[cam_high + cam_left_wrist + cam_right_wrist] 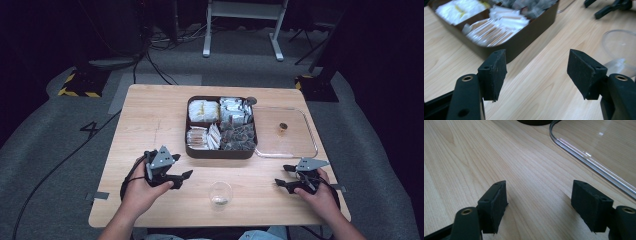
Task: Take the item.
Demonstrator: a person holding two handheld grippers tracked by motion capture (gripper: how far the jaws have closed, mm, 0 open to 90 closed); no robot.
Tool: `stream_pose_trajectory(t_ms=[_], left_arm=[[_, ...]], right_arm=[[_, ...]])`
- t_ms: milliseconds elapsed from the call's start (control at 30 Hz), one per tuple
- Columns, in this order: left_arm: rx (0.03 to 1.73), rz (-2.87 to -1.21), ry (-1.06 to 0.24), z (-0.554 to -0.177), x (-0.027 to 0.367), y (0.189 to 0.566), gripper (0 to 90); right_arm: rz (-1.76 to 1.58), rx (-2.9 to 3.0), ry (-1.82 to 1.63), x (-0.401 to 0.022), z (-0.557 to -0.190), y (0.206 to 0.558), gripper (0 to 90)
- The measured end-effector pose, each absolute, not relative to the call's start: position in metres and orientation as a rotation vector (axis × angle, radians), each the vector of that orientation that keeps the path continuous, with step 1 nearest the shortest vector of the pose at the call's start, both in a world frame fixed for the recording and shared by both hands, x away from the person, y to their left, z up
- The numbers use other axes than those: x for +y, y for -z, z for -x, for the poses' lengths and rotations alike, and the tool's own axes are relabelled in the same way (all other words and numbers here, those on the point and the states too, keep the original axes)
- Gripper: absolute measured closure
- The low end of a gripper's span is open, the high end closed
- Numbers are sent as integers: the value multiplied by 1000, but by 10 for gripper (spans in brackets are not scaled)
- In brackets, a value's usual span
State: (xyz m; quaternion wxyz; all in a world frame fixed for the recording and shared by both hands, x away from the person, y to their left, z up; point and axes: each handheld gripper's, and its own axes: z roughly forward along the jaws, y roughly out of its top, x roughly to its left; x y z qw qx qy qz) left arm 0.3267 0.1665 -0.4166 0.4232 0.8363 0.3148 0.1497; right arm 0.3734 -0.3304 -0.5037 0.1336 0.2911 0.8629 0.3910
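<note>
Forearms enter from the bottom edge of the high view, each hand wrapped around a gripper resting low over the wooden table (150, 115). On the near left, the left gripper (184, 176) points toward the table's middle, its jaws spread wide with nothing between them. On the near right, the right gripper (283, 176) points leftward, also spread and empty. Between them, close to the near edge, sits a small clear glass cup (220, 193), apart from both. Beyond it lies a dark compartment tray (220, 152) filled with wrapped packets, and a clear lid (305, 125) lies flat just beside the tray's right side. Bare wood lies open to the left of the tray and along the near edge.

From the left gripper view, the two black pads (495, 72) stand far apart over bare wood, holding nothing. The tray's dark wall (524, 42) rises just ahead, with packets (499, 27) heaped inside. The glass cup (621, 47) shows at the right, and the other gripper's black jaws (611, 6) show at the top right.

From the right gripper view, the pads (496, 205) are likewise wide apart and empty above the wood. The lid's rounded clear rim (579, 152) curves ahead to the right, near but not touching, with open tabletop to the left.
</note>
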Motion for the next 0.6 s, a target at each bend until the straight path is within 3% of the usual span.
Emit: stream_pose_trajectory(t_ms=[600], left_arm=[[1000, -2177, -389, -326, 221, 449, 271]], right_arm=[[-842, 2504, -1133, -330, -373, 504, 288]])
